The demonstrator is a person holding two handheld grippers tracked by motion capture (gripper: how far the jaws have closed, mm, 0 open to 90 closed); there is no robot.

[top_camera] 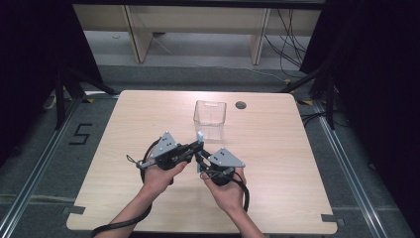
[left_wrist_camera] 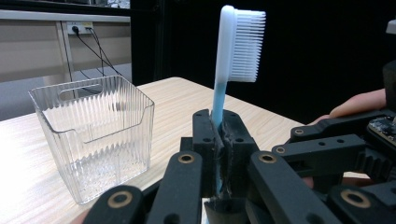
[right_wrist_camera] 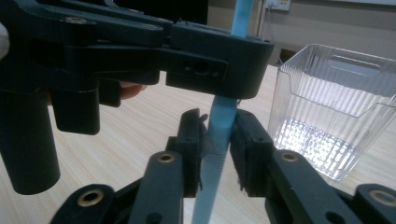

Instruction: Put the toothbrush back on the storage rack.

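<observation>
Toothbrush (left_wrist_camera: 238, 44) stands upright between the two grippers, just in front of the clear box (left_wrist_camera: 95, 135) on the table (top_camera: 277, 163), so the lifting looks done and the dropping-in is still to come; the box holds nothing yet. The left gripper (left_wrist_camera: 219, 140) is clamped tight on the pale blue handle, with the white head and its dense bristles rising above the jaws. The right gripper (right_wrist_camera: 219, 151) sits lower on the same handle, its jaws narrow around it; from this angle I cannot be sure whether both pads press the plastic or one just grazes it, though it seems a grip. In the high view both tools meet near the box's front wall, on the person's side of it. The box is ribbed transparent plastic, squarish, open at the top, with a cut-out slot in one wall and a stepped front rim. The handle is smooth, slim and flat; the table is light wood grain, matte. What remains, I judge, is carrying the brush over the rim and letting go.
</observation>
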